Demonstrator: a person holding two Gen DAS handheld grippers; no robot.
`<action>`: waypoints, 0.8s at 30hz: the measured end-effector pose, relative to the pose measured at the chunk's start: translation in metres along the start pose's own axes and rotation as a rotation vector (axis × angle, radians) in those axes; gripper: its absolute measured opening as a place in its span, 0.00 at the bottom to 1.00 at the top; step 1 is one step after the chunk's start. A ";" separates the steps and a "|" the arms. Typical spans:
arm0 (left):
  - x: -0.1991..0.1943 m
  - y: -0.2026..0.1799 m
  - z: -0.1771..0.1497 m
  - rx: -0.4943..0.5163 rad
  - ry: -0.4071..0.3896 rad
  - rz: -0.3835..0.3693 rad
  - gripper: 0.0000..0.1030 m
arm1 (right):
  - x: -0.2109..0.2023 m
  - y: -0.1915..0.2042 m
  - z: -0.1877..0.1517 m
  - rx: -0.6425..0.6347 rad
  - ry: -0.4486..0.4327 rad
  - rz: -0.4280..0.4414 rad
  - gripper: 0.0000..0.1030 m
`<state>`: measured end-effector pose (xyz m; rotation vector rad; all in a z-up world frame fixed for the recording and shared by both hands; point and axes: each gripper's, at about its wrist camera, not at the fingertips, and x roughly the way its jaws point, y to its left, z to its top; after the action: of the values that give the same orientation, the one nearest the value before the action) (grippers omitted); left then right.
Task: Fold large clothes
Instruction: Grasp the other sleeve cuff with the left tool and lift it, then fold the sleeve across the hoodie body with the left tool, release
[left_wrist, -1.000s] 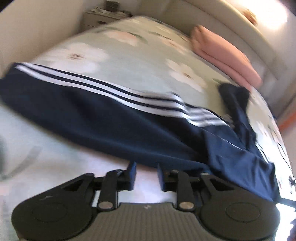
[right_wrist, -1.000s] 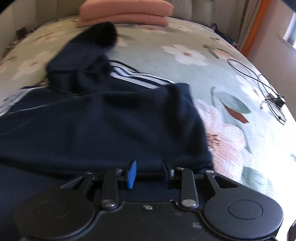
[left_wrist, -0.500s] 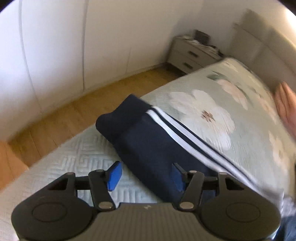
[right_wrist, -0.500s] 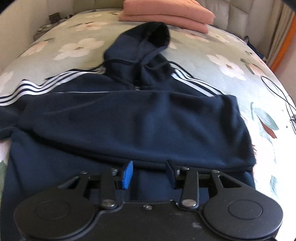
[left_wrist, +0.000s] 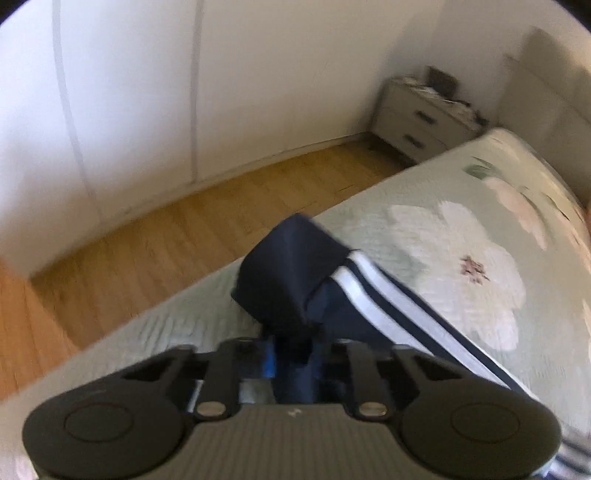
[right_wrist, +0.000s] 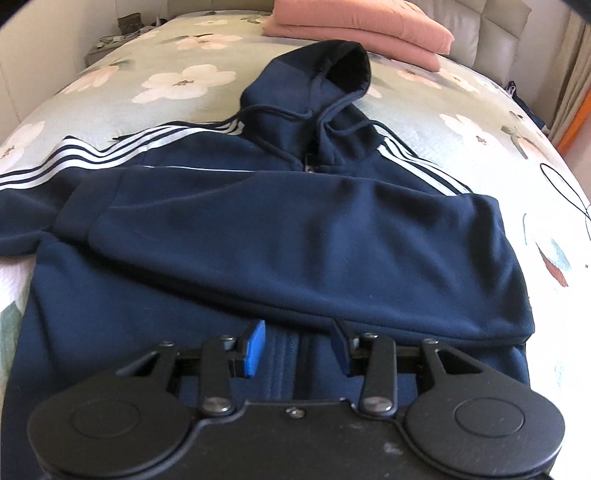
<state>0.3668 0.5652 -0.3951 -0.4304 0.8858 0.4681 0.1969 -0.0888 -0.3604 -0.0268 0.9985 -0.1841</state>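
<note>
Navy fleece filled the left claw (left_wrist: 291, 360), whose jaws had closed on the striped sleeve's cuff (left_wrist: 291, 273) at the bed's (left_wrist: 424, 192) near corner where half a second earlier they straddled it apart, probably to carry it inward. The right claw (right_wrist: 298, 345) hung parted and empty over the hoodie (right_wrist: 295, 240), spread flat on the bed with its other sleeve already folded across; beyond lay a pink blanket (right_wrist: 362, 31).
</note>
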 end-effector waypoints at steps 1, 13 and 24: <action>-0.004 -0.005 0.000 0.018 -0.012 -0.010 0.12 | 0.000 -0.003 -0.001 0.005 0.001 0.000 0.47; -0.179 -0.156 -0.051 0.430 -0.266 -0.368 0.12 | -0.021 -0.061 -0.029 0.167 0.004 -0.044 0.48; -0.304 -0.344 -0.196 0.645 -0.233 -0.908 0.13 | -0.057 -0.125 -0.050 0.287 -0.037 -0.045 0.48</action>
<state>0.2680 0.1153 -0.2029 -0.1393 0.4931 -0.5872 0.1074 -0.1997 -0.3265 0.2087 0.9270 -0.3654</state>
